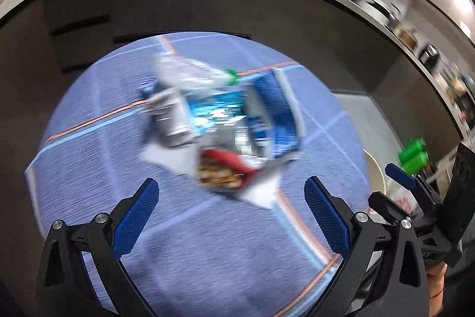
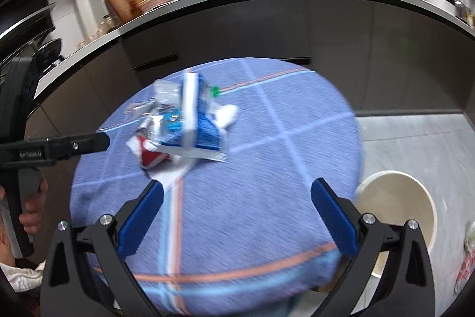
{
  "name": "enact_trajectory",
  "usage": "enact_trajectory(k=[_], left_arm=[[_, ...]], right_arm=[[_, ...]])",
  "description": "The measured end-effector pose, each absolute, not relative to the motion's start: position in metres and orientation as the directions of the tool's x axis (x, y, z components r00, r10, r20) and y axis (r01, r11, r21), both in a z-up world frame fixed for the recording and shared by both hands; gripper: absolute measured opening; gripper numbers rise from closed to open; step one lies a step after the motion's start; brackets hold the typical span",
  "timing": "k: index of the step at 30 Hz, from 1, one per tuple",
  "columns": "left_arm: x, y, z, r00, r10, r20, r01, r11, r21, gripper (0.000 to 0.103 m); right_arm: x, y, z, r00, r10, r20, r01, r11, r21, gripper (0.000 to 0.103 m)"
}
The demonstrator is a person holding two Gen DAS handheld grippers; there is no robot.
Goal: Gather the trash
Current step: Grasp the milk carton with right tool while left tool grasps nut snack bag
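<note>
Near the far edge of the round table [image 2: 267,198], on its blue checked cloth, lies one heap of trash [image 2: 184,124]: one blue and white carton [image 1: 273,115], one red snack wrapper [image 1: 222,168], one clear plastic bottle with a green cap [image 1: 190,70], and some silvery wrappers too blurred to count. I hold my left tool [image 1: 231,216] and my right tool [image 2: 237,216] over the near edge, each with its two fingers wide apart and holding nothing. One cream bin [image 2: 397,216] stands on the floor beside the table's right edge.
</note>
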State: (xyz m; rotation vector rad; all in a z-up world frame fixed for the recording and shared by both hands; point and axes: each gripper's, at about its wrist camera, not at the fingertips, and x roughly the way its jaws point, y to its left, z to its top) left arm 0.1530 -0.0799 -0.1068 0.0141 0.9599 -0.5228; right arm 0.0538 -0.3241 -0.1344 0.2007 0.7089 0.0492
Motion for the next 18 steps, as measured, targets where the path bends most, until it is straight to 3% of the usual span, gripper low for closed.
enact_trajectory(k=[2,6,15,18], left_arm=[[0.154,-0.064,-0.107,0.465,-0.418,-0.781,0.407,0.884,-0.230,0.095],[0.157,-0.050,-0.106,0.474,-0.413,-0.777,0.387,0.891,-0.237,0.095],[0.164,-0.039,-0.123,0.455,-0.420,-0.785,0.384,0.888,-0.253,0.095],[0.168,-0.040,-0.127,0.441,-0.431,-0.787,0.386,0.883,-0.267,0.095]], right_arm=[[0.068,-0.311,-0.133,0.752,0.130,-0.646,0.001,0.980,0.198,0.099],[0.097,-0.293,-0.132,0.736,0.125,-0.665,-0.010,0.985,0.175,0.082],[0.158,-0.273,-0.138,0.706,0.086,-0.703,0.022,0.989,0.144,0.058],[0.172,-0.271,-0.147,0.695,0.083,-0.714,0.026,0.990,0.140,0.058]])
